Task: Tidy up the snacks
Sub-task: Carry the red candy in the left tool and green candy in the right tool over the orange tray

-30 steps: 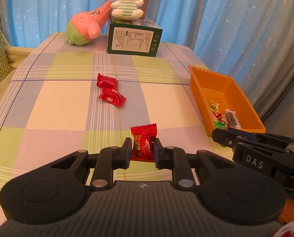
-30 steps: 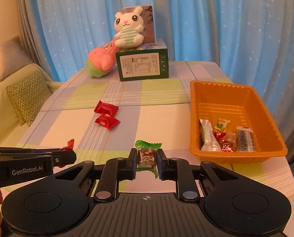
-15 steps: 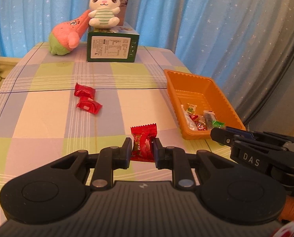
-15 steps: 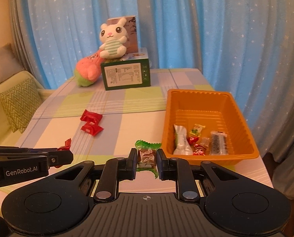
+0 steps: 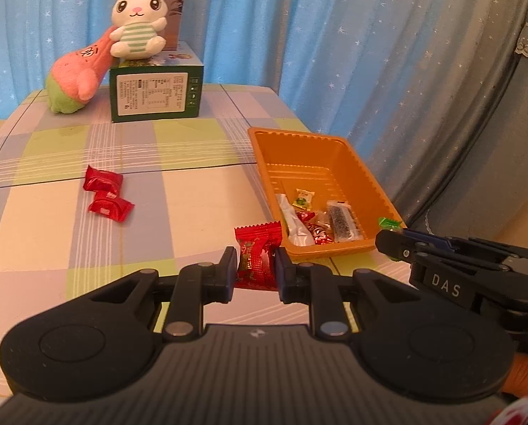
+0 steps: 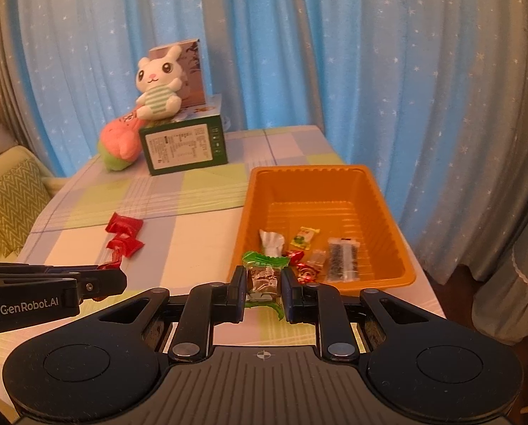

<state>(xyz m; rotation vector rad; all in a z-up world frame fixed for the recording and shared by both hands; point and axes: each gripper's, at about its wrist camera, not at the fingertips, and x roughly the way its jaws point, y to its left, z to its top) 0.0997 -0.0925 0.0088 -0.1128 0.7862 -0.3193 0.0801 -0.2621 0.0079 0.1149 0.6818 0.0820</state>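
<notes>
You carry a red candy [image 5: 256, 261] clamped in the left gripper [image 5: 255, 268] and a green-wrapped candy [image 6: 263, 276] in the right gripper [image 6: 263, 285]; next, release both over the orange tray [image 6: 388, 209].

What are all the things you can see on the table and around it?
Tray: one, orange, on the table's right side.
Snacks in tray: about five, mixed colours, near end.
Red snack packs: two, on the cloth, left of the tray.
Box: one, green, far end of the table.
Bunny toy: one, white, striped shirt, sitting on the box.
Pink plush: one, pink and green, leaning on the box.
Tablecloth: one, checked pastel.
Curtains: blue, starred, behind.
Cushion: green zigzag, left.
Left gripper: jaws shut on red candy.
Right gripper: jaws shut on green-wrapped candy.
</notes>
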